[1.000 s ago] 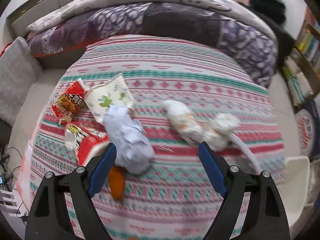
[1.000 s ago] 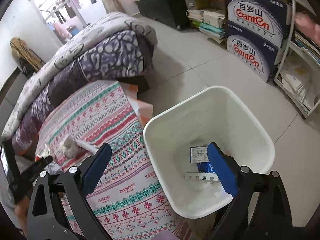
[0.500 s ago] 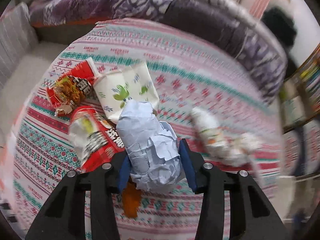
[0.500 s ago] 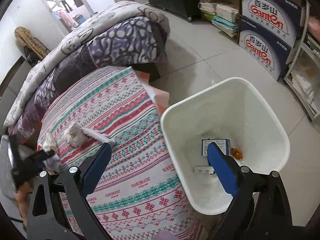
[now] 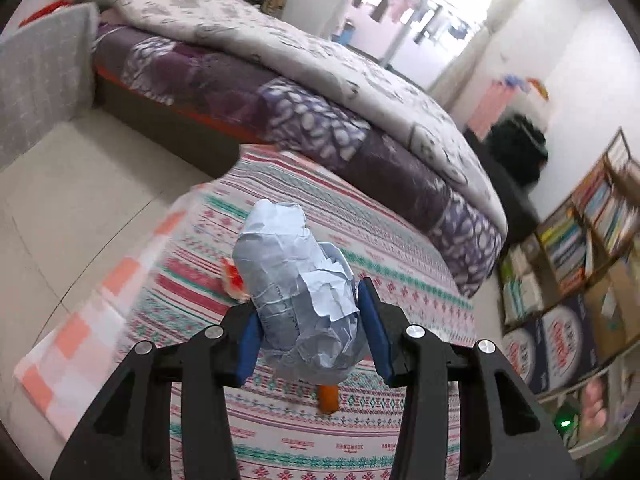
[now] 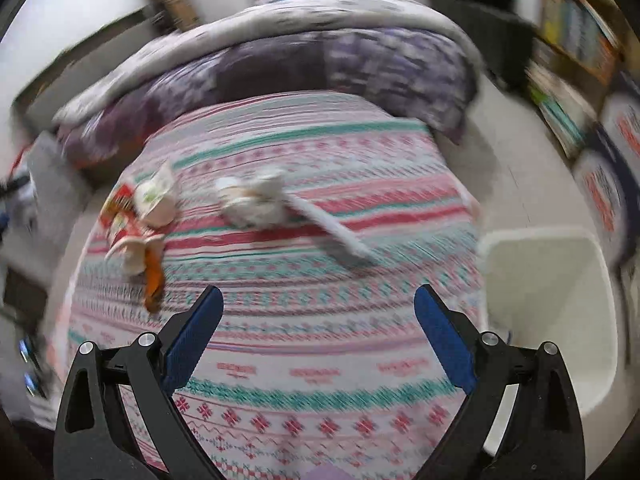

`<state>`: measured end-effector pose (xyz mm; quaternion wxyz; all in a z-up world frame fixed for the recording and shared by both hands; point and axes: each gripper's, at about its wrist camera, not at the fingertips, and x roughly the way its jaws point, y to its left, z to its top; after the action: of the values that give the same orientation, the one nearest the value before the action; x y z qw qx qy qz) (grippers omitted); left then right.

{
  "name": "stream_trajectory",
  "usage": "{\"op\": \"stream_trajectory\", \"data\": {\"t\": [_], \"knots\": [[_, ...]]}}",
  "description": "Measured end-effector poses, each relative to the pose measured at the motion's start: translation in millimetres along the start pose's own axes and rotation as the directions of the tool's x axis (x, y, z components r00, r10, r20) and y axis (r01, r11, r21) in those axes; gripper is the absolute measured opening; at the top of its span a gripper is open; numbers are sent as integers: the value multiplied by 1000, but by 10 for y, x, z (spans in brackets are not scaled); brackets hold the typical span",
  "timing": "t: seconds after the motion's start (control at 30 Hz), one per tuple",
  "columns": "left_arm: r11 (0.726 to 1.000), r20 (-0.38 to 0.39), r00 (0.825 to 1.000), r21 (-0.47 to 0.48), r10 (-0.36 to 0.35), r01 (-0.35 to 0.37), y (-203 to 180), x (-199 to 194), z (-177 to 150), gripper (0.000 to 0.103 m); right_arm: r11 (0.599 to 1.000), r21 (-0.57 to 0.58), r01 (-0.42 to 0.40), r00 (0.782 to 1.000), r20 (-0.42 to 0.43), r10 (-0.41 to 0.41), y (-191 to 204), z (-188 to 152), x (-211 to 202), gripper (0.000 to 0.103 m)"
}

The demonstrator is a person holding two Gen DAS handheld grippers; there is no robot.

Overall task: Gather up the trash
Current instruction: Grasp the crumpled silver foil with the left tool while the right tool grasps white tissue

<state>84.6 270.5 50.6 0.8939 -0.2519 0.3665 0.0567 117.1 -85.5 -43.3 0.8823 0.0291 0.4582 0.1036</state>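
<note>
Left gripper [image 5: 307,334]: pinching a crumpled pale-blue paper wad [image 5: 298,292], which is hiding most of an orange scrap [image 5: 328,398] on the patterned cloth [image 5: 384,272]. Right gripper [image 6: 318,338]: jaws standing spread and empty; beyond, blurred wrappers [image 6: 136,216] far left, tissue clump [image 6: 256,200] centre, white bin [image 6: 548,312] right, partly cut off.

Left gripper [image 5: 306,330] clamped, right gripper [image 6: 318,334] agape.

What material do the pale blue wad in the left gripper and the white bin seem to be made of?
Pale blue wad: likely thin matte paper, given its sharp creases and torn edges. White bin: probably smooth, slightly glossy plastic, with seamless walls and rounded corners, though blur limits certainty.
</note>
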Motion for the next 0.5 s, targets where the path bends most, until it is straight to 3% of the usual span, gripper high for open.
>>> {"op": "stream_trajectory", "data": {"t": [0.17,0.43,0.5], "knots": [[998,7,1000,-59,0,0,283,-48,127,45,998,-57,-21,1000,-9,20,325,284,355,91],[998,-29,999,-64,-20,18,398,30,178,45,1000,25,-11,999,-36,11,384,553,913,82],[998,-44,999,-59,-17,14,402,76,163,45,999,45,-15,999,-47,17,378,595,1022,76]]}}
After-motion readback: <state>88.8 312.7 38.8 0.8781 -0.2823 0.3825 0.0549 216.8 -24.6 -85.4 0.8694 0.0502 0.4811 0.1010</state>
